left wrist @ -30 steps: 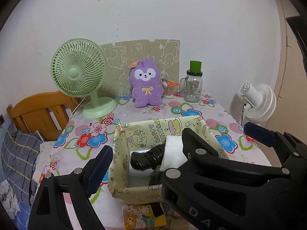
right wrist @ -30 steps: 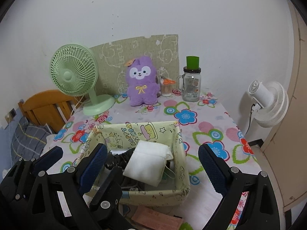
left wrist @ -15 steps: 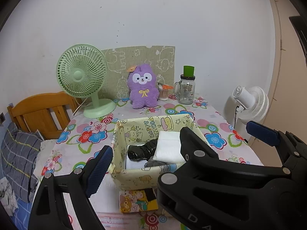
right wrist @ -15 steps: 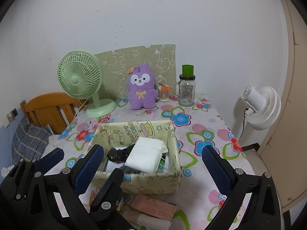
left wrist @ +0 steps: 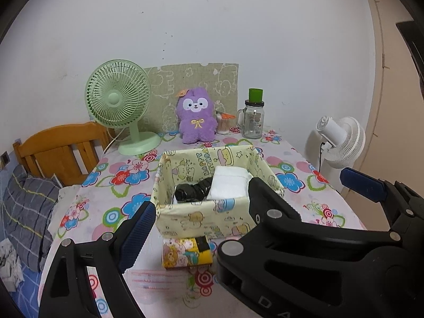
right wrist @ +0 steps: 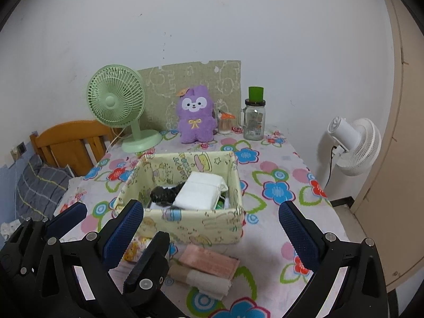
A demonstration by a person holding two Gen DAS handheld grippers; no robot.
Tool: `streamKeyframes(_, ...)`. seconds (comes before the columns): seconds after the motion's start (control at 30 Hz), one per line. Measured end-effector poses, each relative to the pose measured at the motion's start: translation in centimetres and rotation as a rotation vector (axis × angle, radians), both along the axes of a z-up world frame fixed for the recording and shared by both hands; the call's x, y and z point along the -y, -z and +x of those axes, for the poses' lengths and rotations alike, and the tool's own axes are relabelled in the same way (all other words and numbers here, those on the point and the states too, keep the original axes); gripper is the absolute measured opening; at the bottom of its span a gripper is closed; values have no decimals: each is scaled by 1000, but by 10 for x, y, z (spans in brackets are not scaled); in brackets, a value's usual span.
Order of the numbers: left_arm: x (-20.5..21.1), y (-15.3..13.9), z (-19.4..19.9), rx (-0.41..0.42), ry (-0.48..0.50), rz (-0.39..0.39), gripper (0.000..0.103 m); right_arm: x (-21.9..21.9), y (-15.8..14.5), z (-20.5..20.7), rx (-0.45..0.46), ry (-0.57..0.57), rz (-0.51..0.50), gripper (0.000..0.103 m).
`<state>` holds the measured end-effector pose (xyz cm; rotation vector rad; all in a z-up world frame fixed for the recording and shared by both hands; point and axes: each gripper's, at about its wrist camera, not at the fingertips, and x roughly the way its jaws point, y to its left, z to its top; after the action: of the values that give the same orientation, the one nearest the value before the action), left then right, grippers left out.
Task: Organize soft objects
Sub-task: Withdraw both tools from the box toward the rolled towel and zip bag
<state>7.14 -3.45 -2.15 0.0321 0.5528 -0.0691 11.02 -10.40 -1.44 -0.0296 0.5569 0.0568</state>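
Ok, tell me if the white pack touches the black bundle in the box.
Touching. In the right wrist view the white pack lies over the black bundle's end, with no gap between them.

A lived-in room of a home, likely a bedroom

A desk (right wrist: pixel 278 164) under a flowered cloth stood against a plain white wall, carrying a green fan (right wrist: pixel 116 103), a purple plush toy (right wrist: pixel 195 115) and a glass jar (right wrist: pixel 254 122); a wooden headboard (left wrist: pixel 61 145) and checked bedding (left wrist: pixel 26 212) lay beside it, a white fan (right wrist: pixel 352 145) on the floor.
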Motion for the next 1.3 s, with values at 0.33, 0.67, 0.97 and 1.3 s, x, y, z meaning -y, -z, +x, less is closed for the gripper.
streamKeyframes(0.33,4,11,-23,-6,12,-11,92,3,10,-22,-24,21,-6,103)
streamKeyframes(0.67,2,29,-36,-13,10,-15,91,3,30,-34,-33,21,-9,103)
streamKeyframes(0.97,2,55,-34,-40,7,-11,91,2,58,-34,-57,35,-14,103)
streamKeyframes(1.3,2,86,-22,-84,16,-7,91,5,90,-21,-94,35,-1,103)
